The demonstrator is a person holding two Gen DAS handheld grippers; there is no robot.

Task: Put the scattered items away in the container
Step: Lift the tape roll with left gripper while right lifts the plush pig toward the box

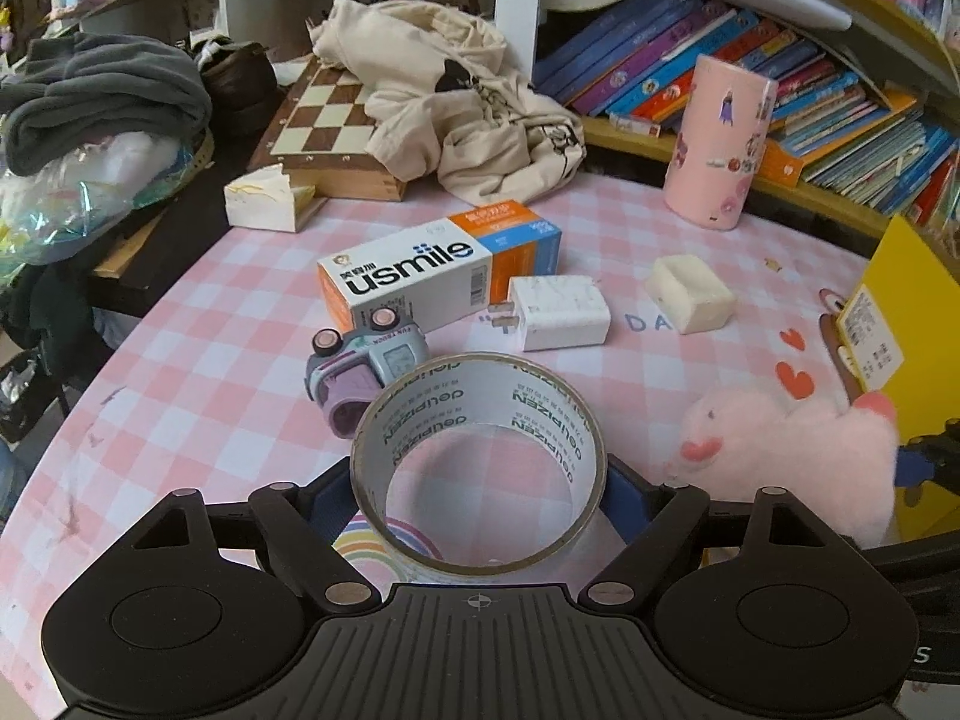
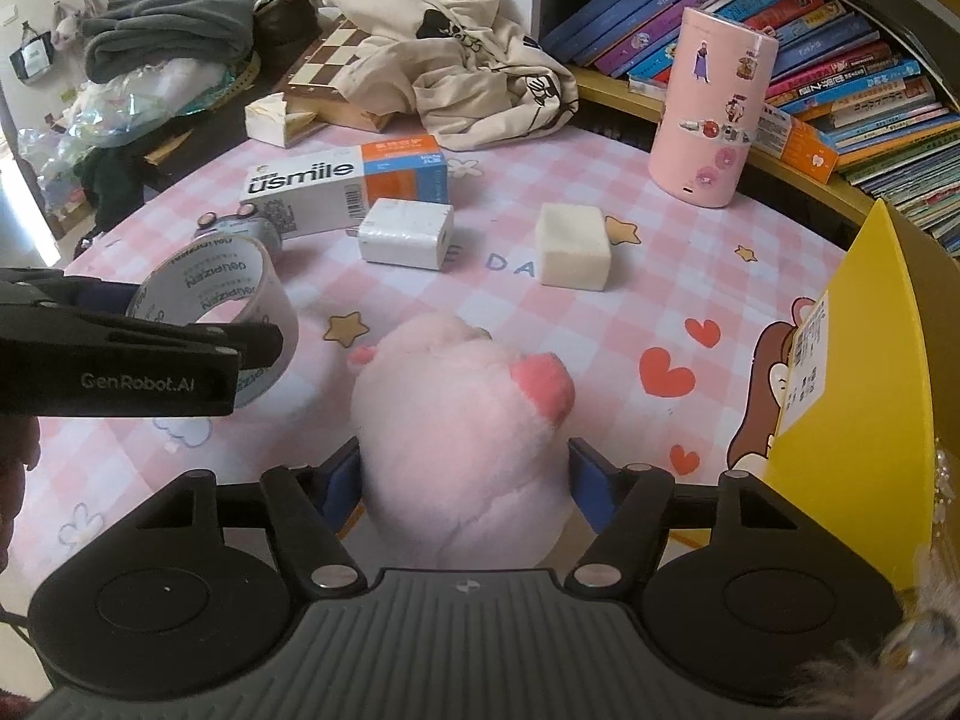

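My left gripper (image 1: 480,483) has its fingers pressed against both sides of the tape roll (image 1: 477,462), which stands just in front of the toy truck (image 1: 363,369) on the pink checked tablecloth (image 1: 210,372). My right gripper (image 2: 465,480) has the pink plush toy (image 2: 462,420) between its fingers, touching both sides, beside the yellow container (image 2: 852,408).

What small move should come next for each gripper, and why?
Probably close both grips fully, then lift. The left gripper has its jaws on either side of the tape roll, and the right gripper brackets the pink plush. Both items still rest on the table, and the yellow container stands at the right.
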